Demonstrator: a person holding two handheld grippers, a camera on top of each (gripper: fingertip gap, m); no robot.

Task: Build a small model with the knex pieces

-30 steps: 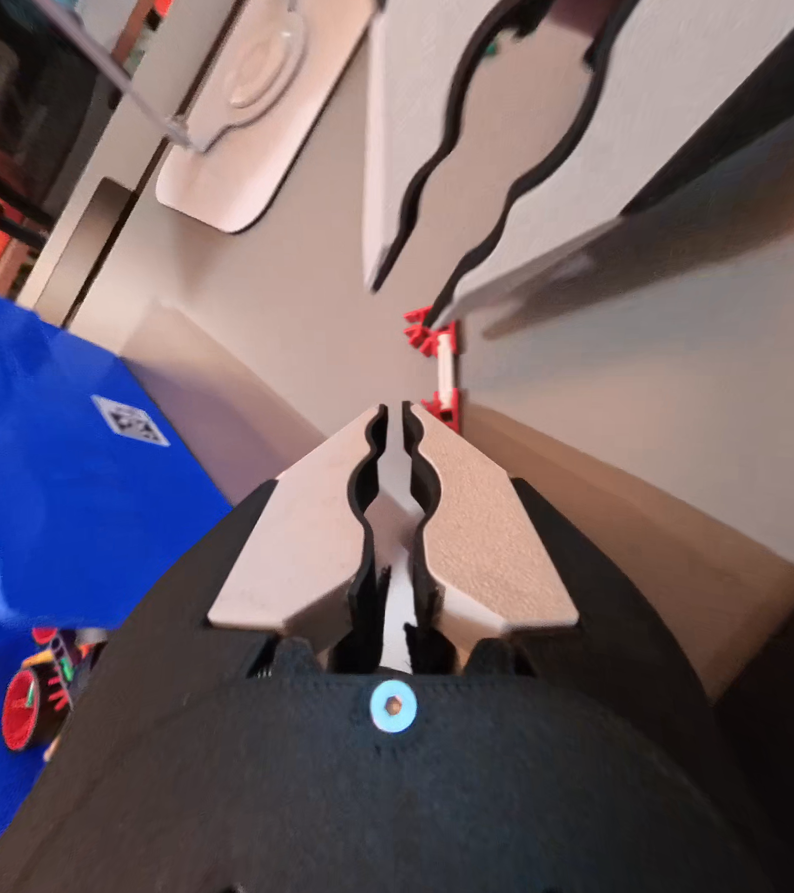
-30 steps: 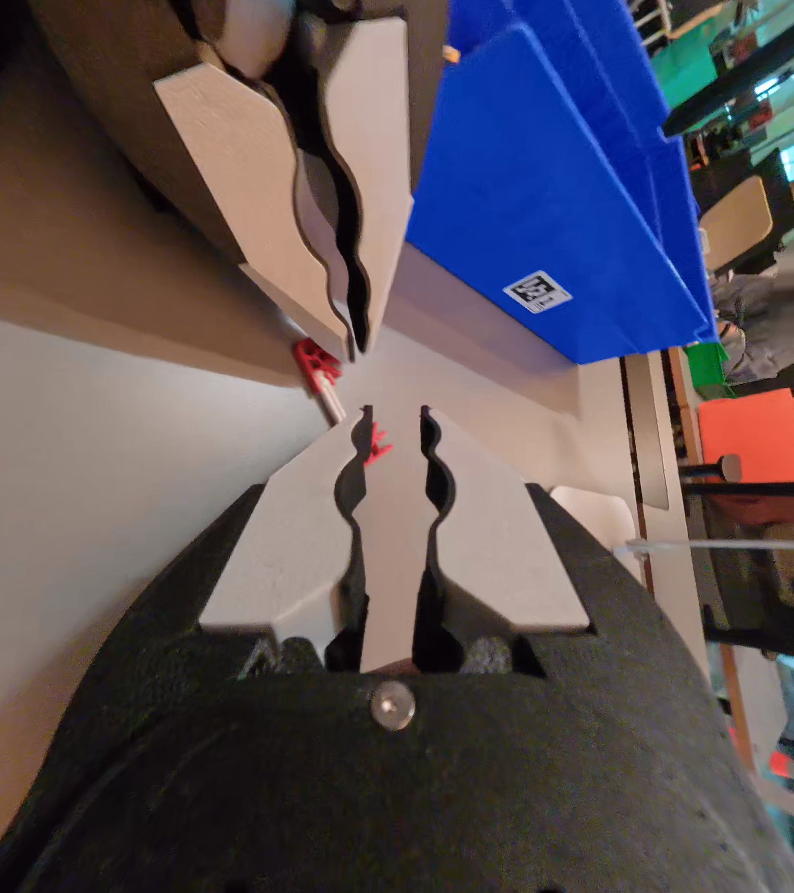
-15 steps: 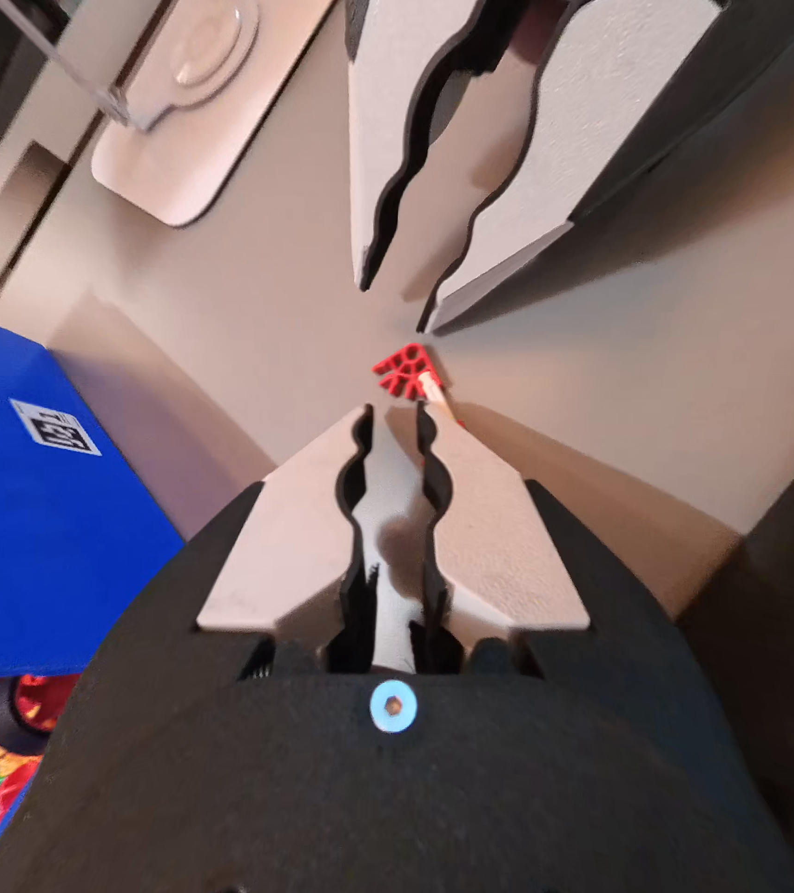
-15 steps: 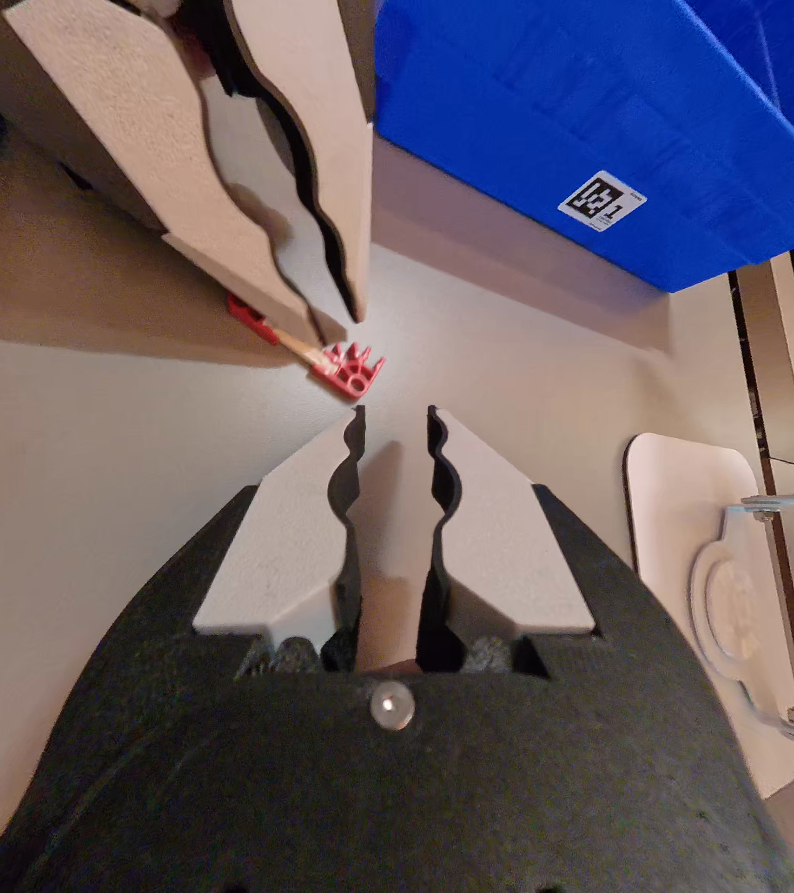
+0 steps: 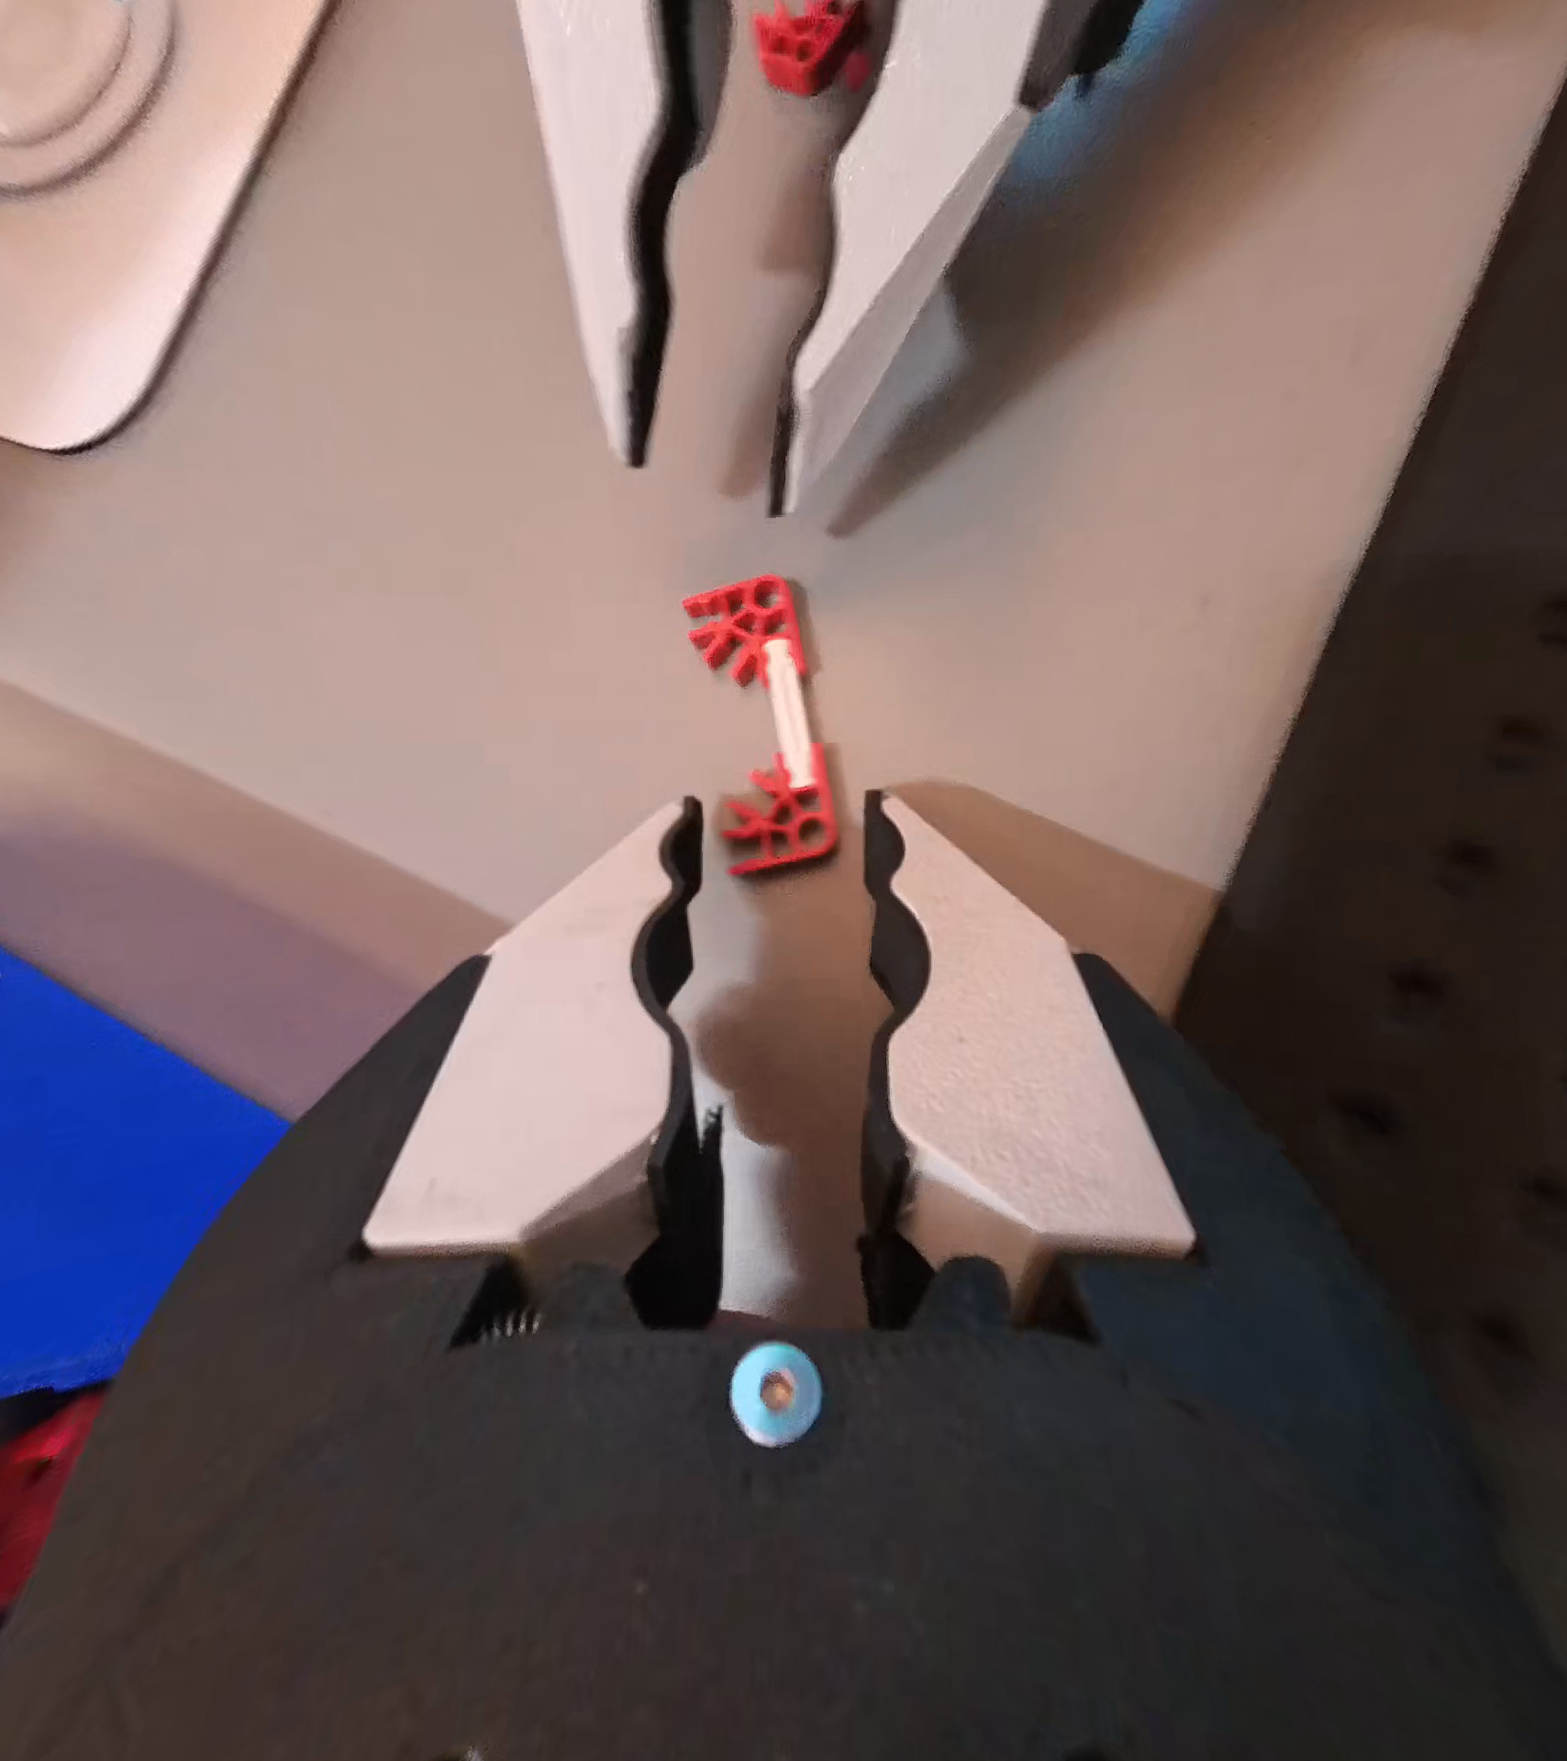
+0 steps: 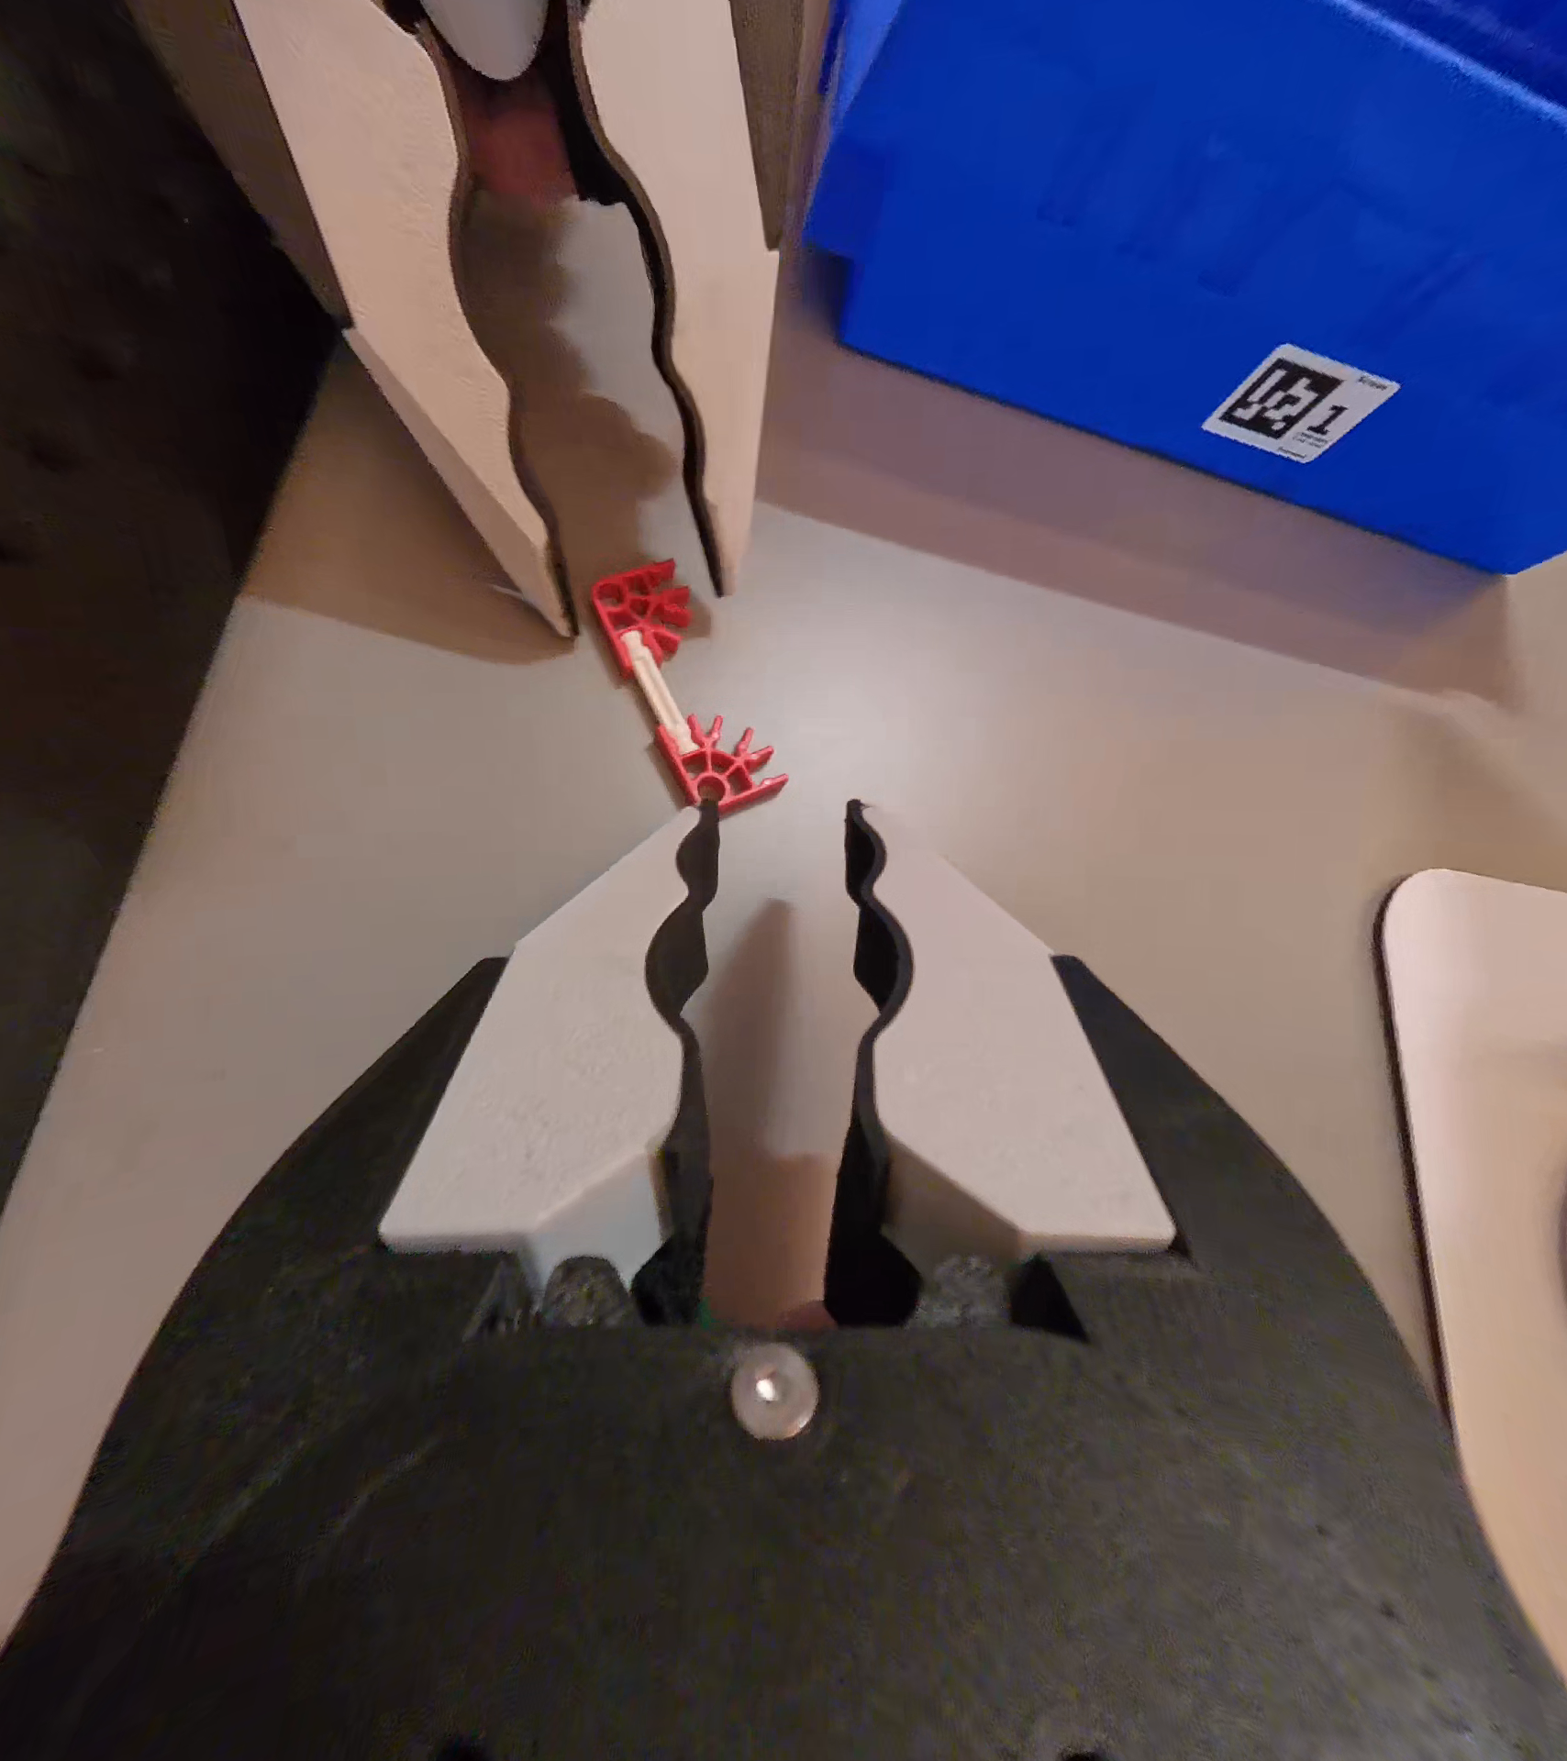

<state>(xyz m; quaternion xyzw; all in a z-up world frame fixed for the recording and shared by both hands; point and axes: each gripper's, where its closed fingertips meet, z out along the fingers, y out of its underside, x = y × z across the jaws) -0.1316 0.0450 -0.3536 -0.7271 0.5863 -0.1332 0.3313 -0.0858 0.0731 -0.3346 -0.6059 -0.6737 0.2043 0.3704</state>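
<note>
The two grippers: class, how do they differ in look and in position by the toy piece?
The left gripper has a blue washer; the right gripper has a silver washer. One red end of the toy piece lies between the left gripper's fingertips; the other end lies just beyond the right gripper's. Both stand open.

Lab-like workbench: tagged blue bin, dark perforated board

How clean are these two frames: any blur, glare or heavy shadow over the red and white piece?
Left wrist view: motion blur smears the blue bin and the right gripper at top; the left gripper throws a shadow onto the near end of the red and white piece. Right wrist view: sharper, with a soft glare patch on the table beside the piece.
</note>
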